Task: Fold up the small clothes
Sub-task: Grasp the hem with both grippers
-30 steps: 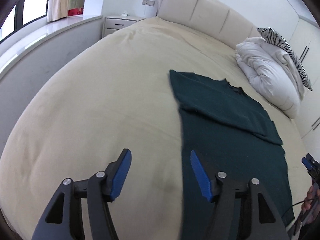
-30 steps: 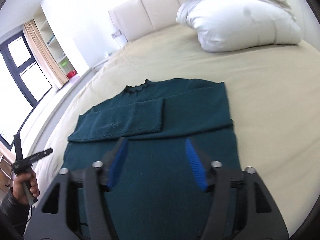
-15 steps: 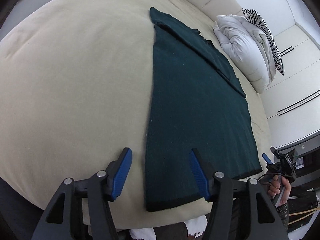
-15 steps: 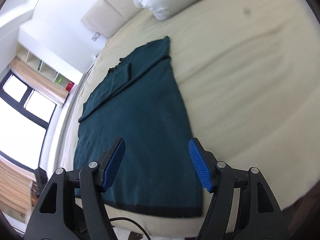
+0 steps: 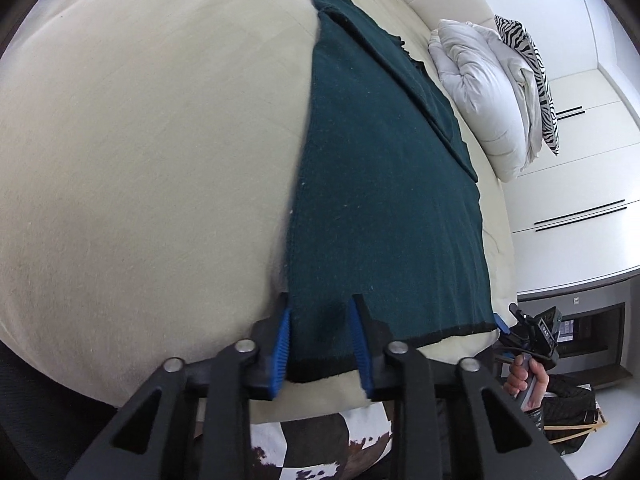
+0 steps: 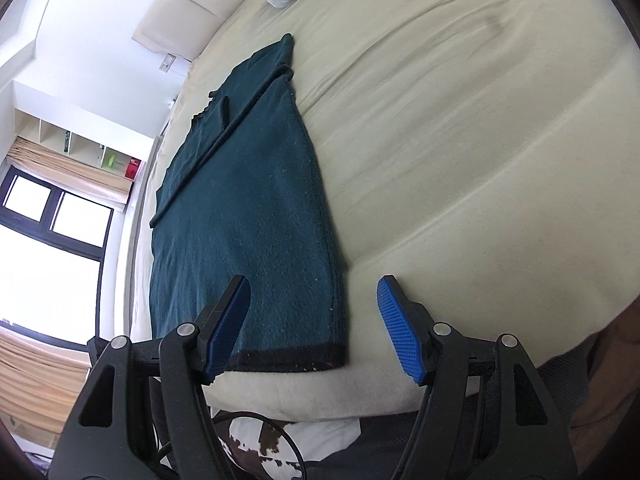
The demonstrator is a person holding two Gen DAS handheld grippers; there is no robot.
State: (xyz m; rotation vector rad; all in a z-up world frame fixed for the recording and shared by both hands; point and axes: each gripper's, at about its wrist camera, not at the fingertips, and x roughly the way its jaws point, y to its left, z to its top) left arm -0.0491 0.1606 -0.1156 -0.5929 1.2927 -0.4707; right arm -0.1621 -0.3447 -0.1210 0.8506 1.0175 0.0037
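Both grippers are brought down from over the bed [image 5: 140,160] to the near hem of the dark green sweater [image 5: 380,184], which is spread flat with both sleeves already folded across the chest; the left gripper [image 5: 320,344] is closing, its fingers [image 5: 282,344] astride the left hem corner; the right gripper [image 6: 312,328] is held apart around the right hem corner, not yet gripping; the fold of hem toward collar seems left to do.

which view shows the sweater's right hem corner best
The right wrist view: the dark green sweater's right hem corner lies unobstructed between the open right gripper's fingers. The left wrist view shows that corner only small, far off by the right gripper.
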